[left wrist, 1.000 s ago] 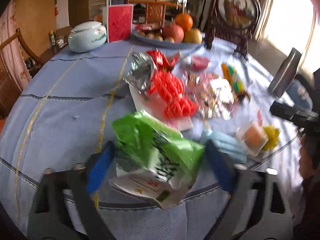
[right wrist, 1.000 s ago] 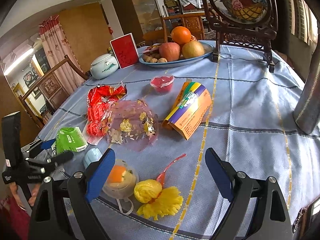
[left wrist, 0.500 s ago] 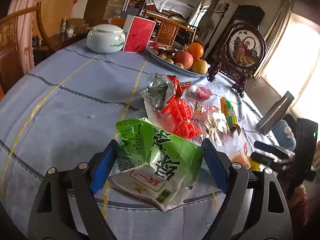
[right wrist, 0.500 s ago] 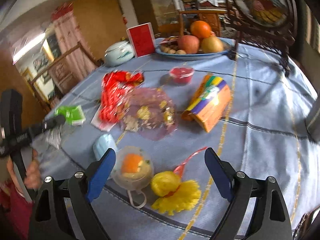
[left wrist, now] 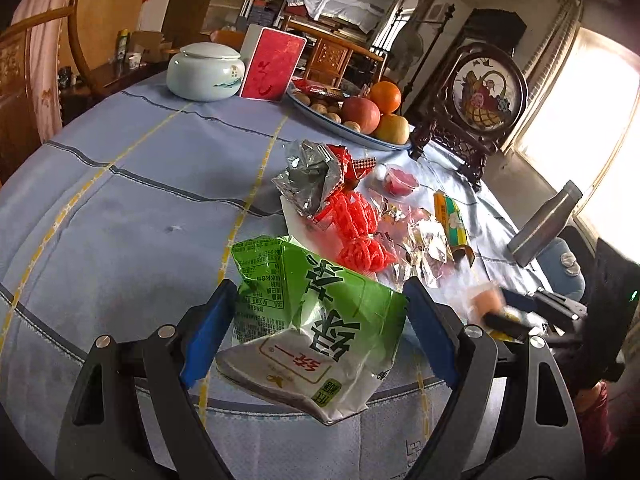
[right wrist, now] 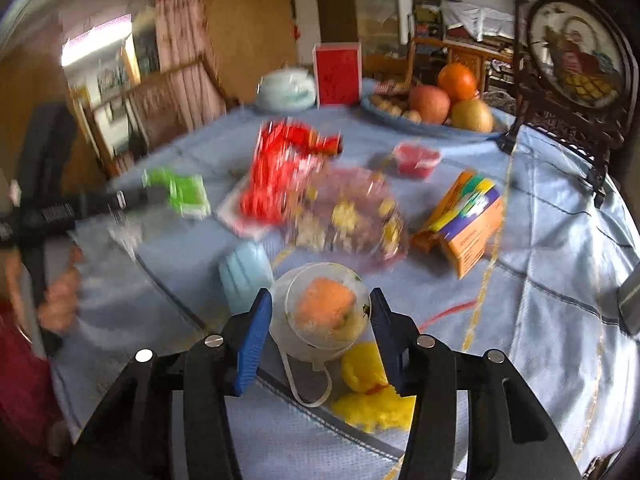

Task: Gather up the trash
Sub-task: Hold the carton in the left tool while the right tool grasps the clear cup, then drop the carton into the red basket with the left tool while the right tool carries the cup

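My left gripper (left wrist: 318,290) is shut on a green and white drink carton (left wrist: 320,320), held crumpled over the table's near edge; the right wrist view shows the same carton (right wrist: 180,192) at the left. My right gripper (right wrist: 320,300) is closing around a clear plastic cup (right wrist: 320,312) with orange leftovers, which stands on the blue tablecloth (right wrist: 560,280). The blue pads (right wrist: 256,328) sit just beside the cup's walls, with a sliver of gap. A yellow wrapper (right wrist: 368,384) lies under the right finger.
More litter lies mid-table: a red wrapper (left wrist: 356,220), a foil bag (left wrist: 312,180), a pink clear bag (right wrist: 348,216), an orange box (right wrist: 464,224), a red jelly cup (right wrist: 416,158) and a pale blue pack (right wrist: 244,272). A fruit plate (left wrist: 352,132), a jar (left wrist: 204,72) and a framed ornament (left wrist: 484,96) stand behind.
My right gripper has slid left and forward over the clear cup, and its jaws have narrowed around it. The left gripper has rolled and still grips the carton.
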`<state>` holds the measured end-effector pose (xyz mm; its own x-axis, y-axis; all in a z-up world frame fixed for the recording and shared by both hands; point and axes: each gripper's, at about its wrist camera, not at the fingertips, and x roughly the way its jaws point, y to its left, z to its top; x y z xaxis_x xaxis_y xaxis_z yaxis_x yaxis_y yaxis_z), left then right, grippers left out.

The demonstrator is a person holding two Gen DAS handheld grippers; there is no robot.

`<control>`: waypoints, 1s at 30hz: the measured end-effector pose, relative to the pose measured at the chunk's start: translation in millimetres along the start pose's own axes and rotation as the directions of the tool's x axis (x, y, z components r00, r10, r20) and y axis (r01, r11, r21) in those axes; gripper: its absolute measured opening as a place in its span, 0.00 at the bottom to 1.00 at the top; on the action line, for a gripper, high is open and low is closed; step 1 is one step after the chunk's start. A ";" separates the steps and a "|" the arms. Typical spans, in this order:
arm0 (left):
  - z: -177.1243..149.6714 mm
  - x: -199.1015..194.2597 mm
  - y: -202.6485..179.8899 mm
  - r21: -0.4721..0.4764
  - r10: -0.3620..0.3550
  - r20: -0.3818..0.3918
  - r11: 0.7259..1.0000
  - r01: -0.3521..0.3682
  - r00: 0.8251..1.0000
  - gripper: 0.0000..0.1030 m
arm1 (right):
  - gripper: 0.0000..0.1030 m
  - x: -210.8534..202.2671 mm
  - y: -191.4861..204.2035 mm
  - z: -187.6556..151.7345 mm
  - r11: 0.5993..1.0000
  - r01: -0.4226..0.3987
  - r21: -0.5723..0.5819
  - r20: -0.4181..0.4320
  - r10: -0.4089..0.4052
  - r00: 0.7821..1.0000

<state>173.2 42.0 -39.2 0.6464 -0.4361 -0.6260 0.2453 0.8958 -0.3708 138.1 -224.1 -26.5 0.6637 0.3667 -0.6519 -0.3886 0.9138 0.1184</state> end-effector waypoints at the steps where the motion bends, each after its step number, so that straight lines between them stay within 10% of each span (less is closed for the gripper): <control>1: 0.0 -0.3 0.5 -0.004 -0.001 0.002 1.000 0.001 1.000 0.80 | 0.48 -6.5 -5.5 2.2 1.000 0.003 0.026 0.031 -0.004 1.000; 19: -4.8 -71.8 20.9 -0.087 0.027 0.128 0.996 -0.016 0.991 0.79 | 0.49 -24.9 -39.6 7.5 0.981 -0.025 0.193 0.116 0.002 0.993; 30: -83.6 -223.4 89.7 -0.250 0.323 0.199 0.930 -0.270 0.925 0.79 | 0.49 -35.9 -21.9 6.0 0.989 -0.042 0.142 0.140 0.022 0.990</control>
<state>-9.7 212.6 10.0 0.8212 -0.0974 -0.5623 -0.1276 0.9290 -0.3473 126.6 -256.2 -1.2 0.7379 0.4080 -0.5376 -0.3220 0.9129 0.2508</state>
